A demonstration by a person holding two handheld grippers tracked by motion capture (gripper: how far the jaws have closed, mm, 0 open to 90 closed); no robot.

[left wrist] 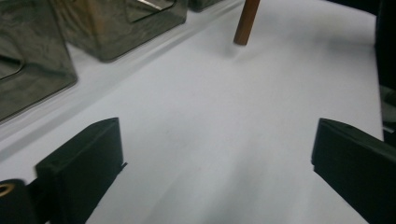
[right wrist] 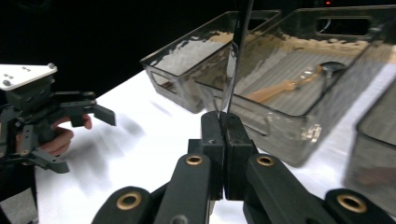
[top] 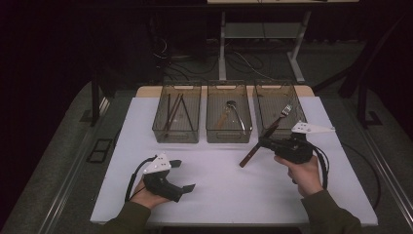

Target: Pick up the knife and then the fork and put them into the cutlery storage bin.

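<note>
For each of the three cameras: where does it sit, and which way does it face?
High view: above the table's near edge, facing forward and down on three bins; both hands and grippers show.
Left gripper view: on the left gripper, open fingers over the white tabletop.
Right gripper view: on the right gripper, shut on the fork.
Shared: the fork's wooden handle, the bins.

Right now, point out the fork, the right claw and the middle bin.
fork (top: pixel 267 134): high view, on its dark neck.
right claw (right wrist: pixel 225 135): right gripper view, where the shut jaws meet.
middle bin (top: pixel 228 140): high view, on its near wall.
</note>
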